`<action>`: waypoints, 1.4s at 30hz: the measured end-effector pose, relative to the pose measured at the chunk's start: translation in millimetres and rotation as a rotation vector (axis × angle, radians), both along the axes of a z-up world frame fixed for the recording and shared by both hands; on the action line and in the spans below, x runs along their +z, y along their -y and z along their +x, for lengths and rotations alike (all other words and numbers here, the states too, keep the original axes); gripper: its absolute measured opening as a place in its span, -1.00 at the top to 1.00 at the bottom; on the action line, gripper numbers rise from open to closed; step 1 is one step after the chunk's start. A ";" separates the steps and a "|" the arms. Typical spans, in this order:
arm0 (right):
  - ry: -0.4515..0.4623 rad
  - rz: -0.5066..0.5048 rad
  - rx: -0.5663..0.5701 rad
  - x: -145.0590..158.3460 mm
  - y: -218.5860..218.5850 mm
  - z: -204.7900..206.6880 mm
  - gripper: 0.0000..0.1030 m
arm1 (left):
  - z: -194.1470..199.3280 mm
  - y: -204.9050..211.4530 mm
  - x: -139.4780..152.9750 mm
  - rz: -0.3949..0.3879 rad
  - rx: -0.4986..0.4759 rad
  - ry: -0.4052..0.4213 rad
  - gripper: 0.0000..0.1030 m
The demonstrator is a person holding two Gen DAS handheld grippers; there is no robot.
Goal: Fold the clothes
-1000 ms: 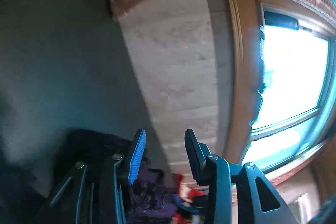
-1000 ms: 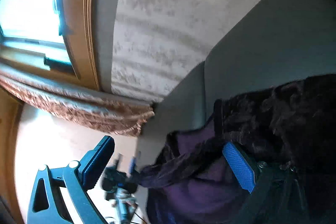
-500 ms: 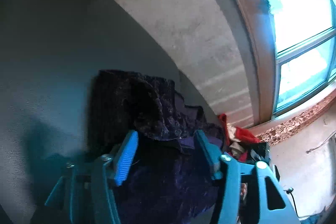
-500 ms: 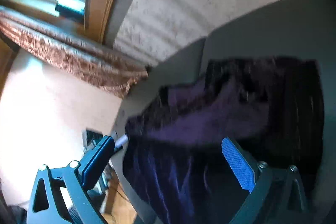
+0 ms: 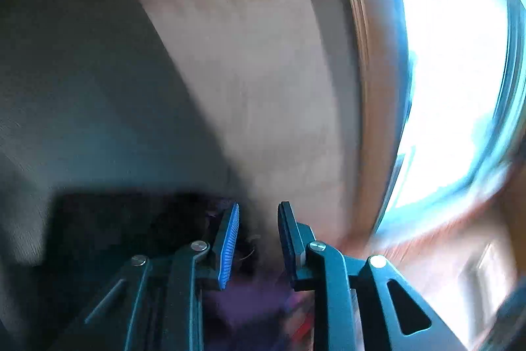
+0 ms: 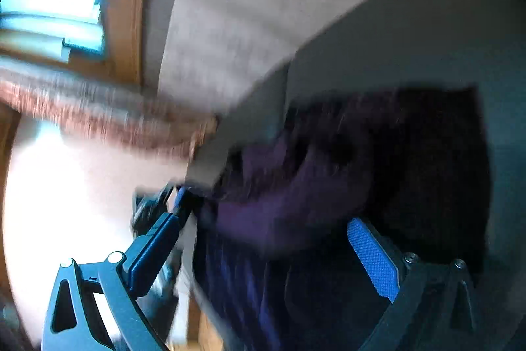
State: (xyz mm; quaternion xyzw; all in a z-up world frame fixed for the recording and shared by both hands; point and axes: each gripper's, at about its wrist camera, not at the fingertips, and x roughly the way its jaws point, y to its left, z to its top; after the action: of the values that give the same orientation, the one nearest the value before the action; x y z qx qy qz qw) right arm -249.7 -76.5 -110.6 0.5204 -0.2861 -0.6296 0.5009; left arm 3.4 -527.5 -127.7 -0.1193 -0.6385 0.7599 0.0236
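Note:
A dark purple velvet garment [image 6: 378,173] lies crumpled on a grey surface [image 6: 427,32]. My right gripper [image 6: 263,236] is wide open above its near part and holds nothing. In the left wrist view the garment [image 5: 125,226] shows as a dark patch low at the left. My left gripper [image 5: 258,239] is open with a narrow gap and empty, at the garment's right edge. The other gripper [image 6: 157,206] shows blurred past the garment's left end. Both views are motion-blurred.
A beige wall [image 5: 250,71] rises behind the grey surface [image 5: 82,87]. A bright window in a wooden frame [image 5: 453,71] is at the right. A brown patterned curtain [image 6: 98,111] hangs by the window. Red clothes [image 5: 302,328] lie below the left gripper.
The left gripper has swung up toward the wall and window, and its jaws have narrowed. The right view has shifted slightly; the garment stays under the open right gripper.

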 end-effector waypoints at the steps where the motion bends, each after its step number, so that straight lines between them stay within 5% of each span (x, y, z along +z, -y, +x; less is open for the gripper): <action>1: 0.025 -0.041 -0.024 -1.9 -0.8 -7.7 -1.00 | 11.6 13.1 -6.3 0.057 0.096 -0.012 0.43; 3: 0.057 -0.103 -0.068 -1.9 -7.8 -19.3 -1.00 | 30.4 25.2 -11.9 0.087 0.176 0.014 0.31; 7: -0.049 0.006 -0.106 14.7 -25.1 -24.1 -1.00 | 54.2 26.1 -14.2 0.029 0.159 0.127 0.27; 12: -0.324 0.350 -0.082 25.2 -32.2 -15.6 -0.96 | 56.4 -8.5 1.0 -0.222 -0.040 0.287 0.27; 16: -0.522 0.629 -0.030 21.2 -19.9 -4.1 -0.40 | 27.5 -56.1 20.9 -0.487 -0.236 0.402 0.27; 20: -0.740 0.822 0.043 21.5 10.3 11.3 -0.36 | -1.5 -81.8 23.7 -0.533 -0.342 0.397 0.26; 23: -0.749 0.757 0.147 26.3 33.9 15.4 -0.36 | -15.8 -94.8 16.0 -0.605 -0.348 0.434 0.26; 26: -0.774 0.749 0.125 29.6 58.0 5.9 -0.41 | -16.7 -96.5 3.3 -0.620 -0.291 0.457 0.24; 28: -0.657 0.684 -0.009 30.4 58.8 -24.2 -0.66 | -10.1 -97.6 2.4 -0.622 -0.251 0.450 0.24; 32: -0.449 0.568 -0.189 29.9 36.0 -72.7 -0.70 | 10.5 -93.9 7.0 -0.620 -0.192 0.440 0.20; 37: -0.481 0.525 -0.082 39.9 -2.2 -52.2 -0.71 | 22.1 -80.2 11.5 -0.661 -0.155 0.447 0.09; 39: -0.523 0.547 -0.021 39.4 -5.6 -36.6 -0.62 | 24.3 -80.0 16.5 -0.707 -0.159 0.455 0.05; 42: -0.588 0.594 0.068 34.7 -2.7 -14.6 -0.13 | 21.8 -83.5 23.8 -0.792 -0.173 0.466 0.01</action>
State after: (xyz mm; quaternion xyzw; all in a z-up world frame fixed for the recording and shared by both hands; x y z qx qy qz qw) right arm -264.3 -73.7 -75.8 0.4494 0.0805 -0.7898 0.4097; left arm 25.3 -444.0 -103.9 -0.3396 -0.2754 0.8932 -0.1047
